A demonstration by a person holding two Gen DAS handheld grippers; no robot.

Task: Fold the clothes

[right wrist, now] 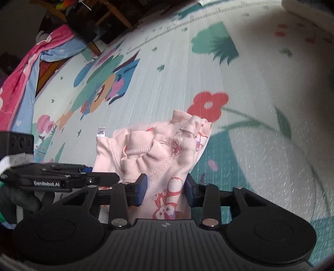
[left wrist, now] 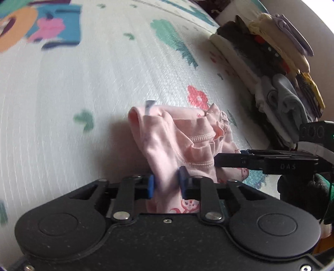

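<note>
Both tongs, left and right, clamp the pink garment, held bunched above the play mat. Risk: uneven pull slips fabric, fold lands crooked.

Pink garment: soft matt knit cloth, ruffled seams, stitched hem, printed cartoon figures; small white woven-looking label. Left claw and right claw: matt black plastic bodies, shiny metal rivets, blue rubbery-looking pads. Play mat: embossed, ribbed, slight sheen. Stacked clothes: matt cloth. Chair legs: wood.
</note>
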